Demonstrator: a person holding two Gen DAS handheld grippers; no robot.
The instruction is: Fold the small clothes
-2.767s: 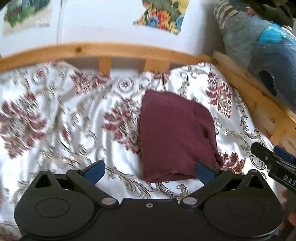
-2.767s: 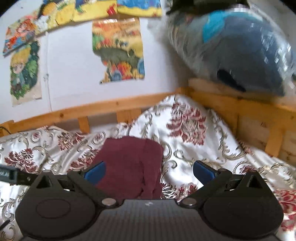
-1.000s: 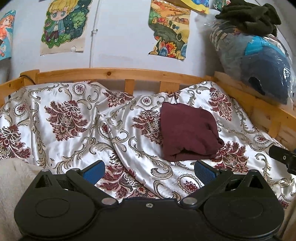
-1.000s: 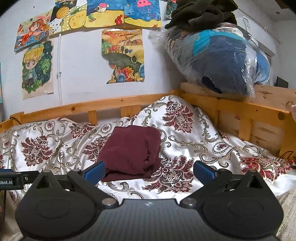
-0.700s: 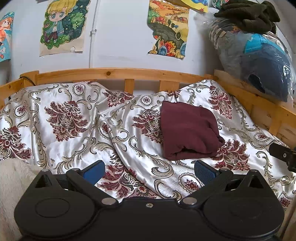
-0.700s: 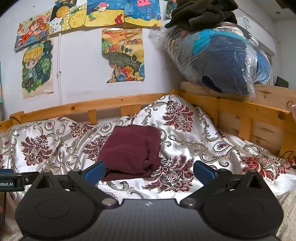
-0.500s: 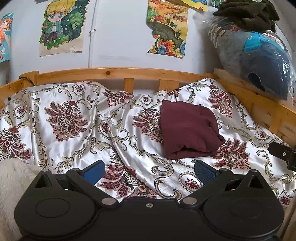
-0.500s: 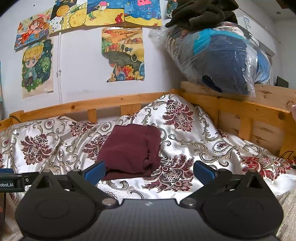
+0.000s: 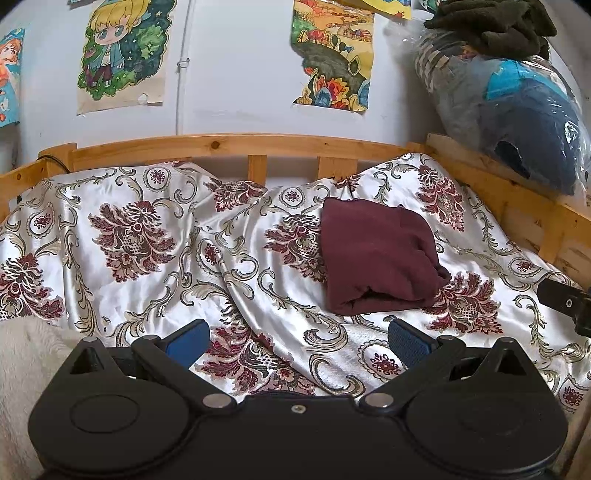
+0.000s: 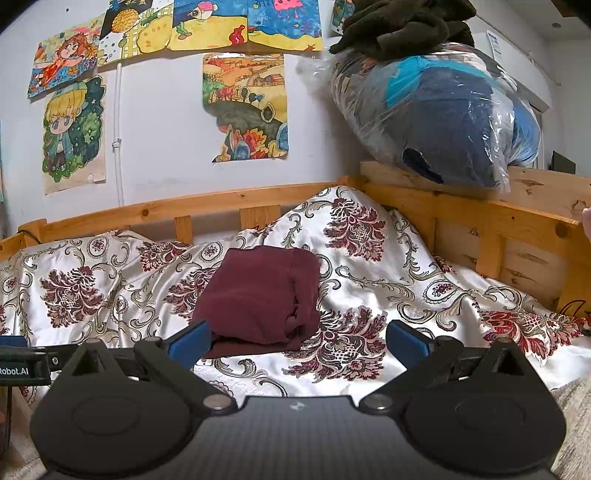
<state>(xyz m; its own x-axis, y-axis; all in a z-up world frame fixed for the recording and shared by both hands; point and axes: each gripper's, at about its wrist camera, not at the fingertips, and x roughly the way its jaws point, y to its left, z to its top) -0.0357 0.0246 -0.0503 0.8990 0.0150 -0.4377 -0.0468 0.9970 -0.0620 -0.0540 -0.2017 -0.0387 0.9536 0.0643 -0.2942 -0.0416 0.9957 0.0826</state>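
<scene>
Currently the maroon garment (image 9: 376, 258) lies as a compact folded bundle on the patterned bedspread (image 9: 147, 236), right of centre in the left wrist view and centre-left in the right wrist view (image 10: 258, 295). Its layered edges face the cameras, and the upper surface is smooth apart from a gathered seam on its right side. Judged from this shape, folding of this item is complete or nearly so.

The left gripper (image 9: 297, 338) sits at the bottom of its frame with both blue pads spread wide and nothing between them. The right gripper (image 10: 297, 341) is in the same condition: jaws apart, empty. Neither touches the garment; both are held back from it, near the lower edge of the bedspread. This stand-off probably serves to leave the finished bundle undisturbed. A tip of the right gripper shows at the right edge of the left wrist view, and part of the left gripper at the lower left edge of the right wrist view.

Containers: a clear plastic bag (image 10: 436, 122) rests on the wooden bed frame (image 10: 480, 218) at upper right. It holds dark blue and light blue textile, tightly packed. A dark olive cloth (image 10: 402, 26) is piled on top of the bag, outside it. No other garment awaiting folding is visible on the bedspread.
</scene>
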